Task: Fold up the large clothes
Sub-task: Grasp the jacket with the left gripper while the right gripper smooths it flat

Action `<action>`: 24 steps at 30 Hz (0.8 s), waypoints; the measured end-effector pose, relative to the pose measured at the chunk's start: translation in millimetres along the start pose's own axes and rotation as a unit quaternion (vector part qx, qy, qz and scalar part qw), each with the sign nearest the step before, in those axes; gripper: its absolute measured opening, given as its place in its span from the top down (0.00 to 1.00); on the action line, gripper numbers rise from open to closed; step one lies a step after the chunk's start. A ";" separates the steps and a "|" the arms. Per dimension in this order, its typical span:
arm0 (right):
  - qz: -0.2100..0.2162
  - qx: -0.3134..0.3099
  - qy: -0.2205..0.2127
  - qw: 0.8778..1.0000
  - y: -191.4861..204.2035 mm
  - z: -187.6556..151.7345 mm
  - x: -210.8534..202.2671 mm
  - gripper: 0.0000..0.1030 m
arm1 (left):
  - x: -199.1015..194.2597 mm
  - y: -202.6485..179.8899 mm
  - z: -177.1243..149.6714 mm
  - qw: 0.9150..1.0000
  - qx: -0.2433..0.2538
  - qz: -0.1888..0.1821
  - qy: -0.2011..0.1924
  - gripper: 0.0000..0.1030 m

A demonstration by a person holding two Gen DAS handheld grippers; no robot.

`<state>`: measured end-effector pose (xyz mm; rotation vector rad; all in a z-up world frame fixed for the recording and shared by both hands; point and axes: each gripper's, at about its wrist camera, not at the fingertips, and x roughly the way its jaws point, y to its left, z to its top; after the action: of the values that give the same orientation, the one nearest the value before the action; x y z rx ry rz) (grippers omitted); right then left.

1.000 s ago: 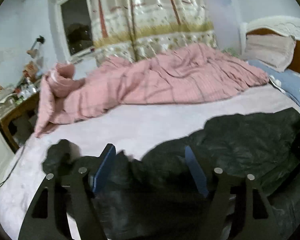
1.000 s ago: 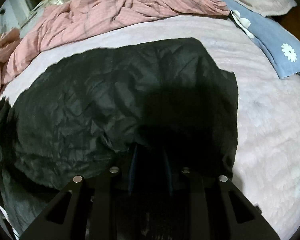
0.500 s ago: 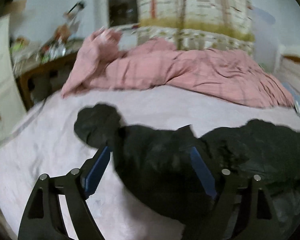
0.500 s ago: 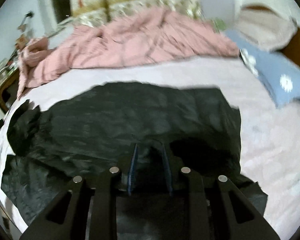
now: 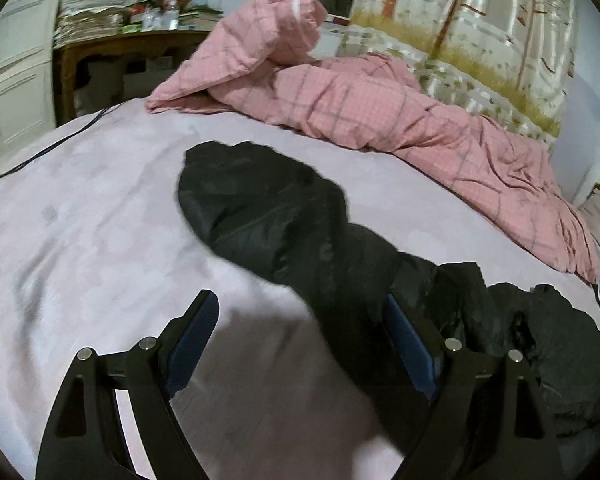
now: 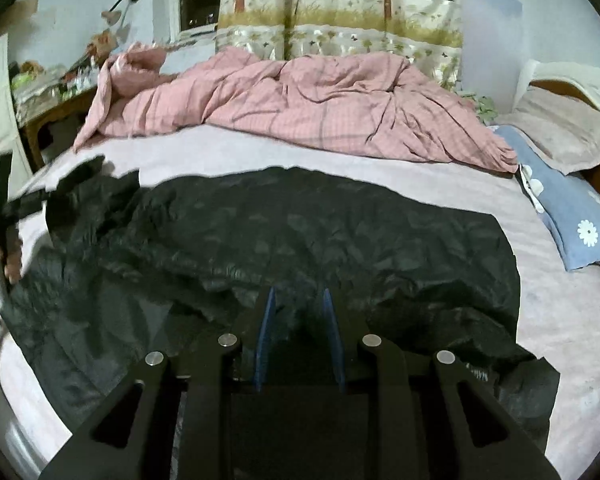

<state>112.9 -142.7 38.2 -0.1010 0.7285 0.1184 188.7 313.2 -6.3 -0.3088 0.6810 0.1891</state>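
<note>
The black jacket [image 6: 340, 240] lies spread across the middle of the bed [image 5: 80, 240], its sleeve [image 5: 260, 216] stretched toward the foot-end edge, near the pink checked duvet [image 6: 320, 108] bunched along the far edge. The left gripper [image 5: 300, 332] has its jaws wide apart above the sheet beside the sleeve, holding nothing. The right gripper [image 6: 298, 320] has its jaws drawn close on a fold of the jacket at the near edge; a blue pillow [image 6: 572, 216] lies at the head end
</note>
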 end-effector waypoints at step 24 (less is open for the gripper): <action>-0.028 0.082 0.023 0.996 -63.1 -41.9 -14.2 0.74 | -132.9 -213.5 -62.4 0.947 0.242 -0.203 -0.061 0.95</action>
<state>83.8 -211.6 19.8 0.0325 0.7779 0.0033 108.5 82.3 79.9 0.0409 0.5083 -0.3493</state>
